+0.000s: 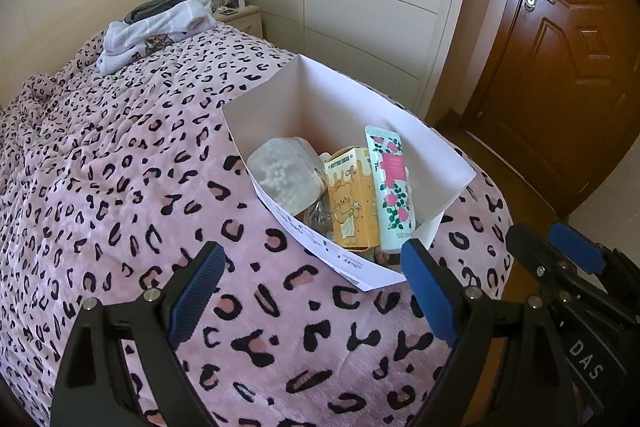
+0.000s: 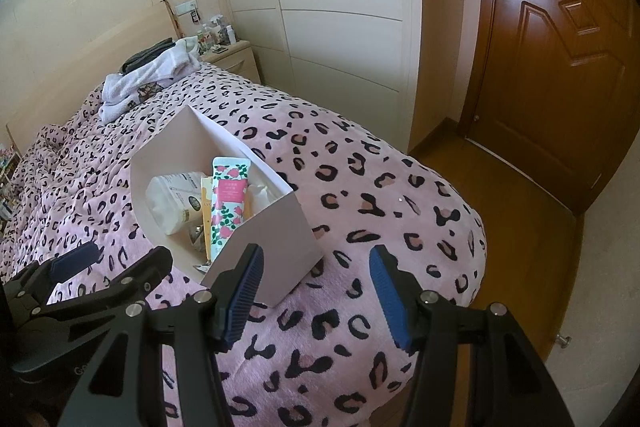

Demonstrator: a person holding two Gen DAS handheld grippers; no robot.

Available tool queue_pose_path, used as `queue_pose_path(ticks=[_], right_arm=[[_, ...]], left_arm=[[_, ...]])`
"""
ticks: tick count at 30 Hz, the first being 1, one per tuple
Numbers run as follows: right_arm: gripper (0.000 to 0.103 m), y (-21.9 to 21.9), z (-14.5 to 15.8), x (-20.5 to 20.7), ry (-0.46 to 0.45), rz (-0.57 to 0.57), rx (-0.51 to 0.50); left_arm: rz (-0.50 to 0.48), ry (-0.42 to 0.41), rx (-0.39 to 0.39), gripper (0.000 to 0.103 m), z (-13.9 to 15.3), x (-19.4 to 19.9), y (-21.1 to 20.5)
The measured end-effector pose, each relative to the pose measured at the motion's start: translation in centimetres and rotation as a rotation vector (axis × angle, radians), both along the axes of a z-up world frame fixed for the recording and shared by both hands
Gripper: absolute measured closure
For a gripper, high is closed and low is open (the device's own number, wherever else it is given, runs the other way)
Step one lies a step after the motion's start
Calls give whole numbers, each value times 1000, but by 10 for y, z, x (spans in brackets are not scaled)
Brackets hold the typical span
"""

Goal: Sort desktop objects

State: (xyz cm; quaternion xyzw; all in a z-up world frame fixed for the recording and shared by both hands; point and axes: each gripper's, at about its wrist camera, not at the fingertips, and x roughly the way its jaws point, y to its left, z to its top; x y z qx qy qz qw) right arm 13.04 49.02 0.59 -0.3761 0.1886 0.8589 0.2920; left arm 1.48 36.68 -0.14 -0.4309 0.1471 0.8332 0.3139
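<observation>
A white cardboard box [image 1: 436, 163] [image 2: 276, 239] stands open on the pink leopard-print blanket [image 1: 120, 187] [image 2: 360, 195]. In it lie a rose-print tube [image 1: 390, 183] [image 2: 228, 199], a yellow bear-print carton [image 1: 350, 203], a clear pack of cotton swabs [image 1: 284, 175] [image 2: 172, 203] and something small and shiny [image 1: 318, 217]. My left gripper [image 1: 312, 263] is open just short of the box's near edge, nothing between its blue pads. My right gripper [image 2: 316, 267] is open over the blanket beside the box's near right corner, holding nothing.
Folded white and dark clothes [image 1: 156, 31] [image 2: 148, 79] lie at the far end of the bed. A nightstand [image 1: 240, 17] with bottles stands by the white wardrobe [image 2: 340, 19]. The brown door [image 2: 560, 47] and wooden floor [image 2: 520, 207] are on the right.
</observation>
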Motion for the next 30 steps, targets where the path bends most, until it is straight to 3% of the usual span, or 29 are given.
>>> queue_pose_path(ticks=[30], right_arm=[[46, 4, -6, -1, -11, -4, -1]], left_arm=[[-3, 6, 4, 14, 0, 0, 5]])
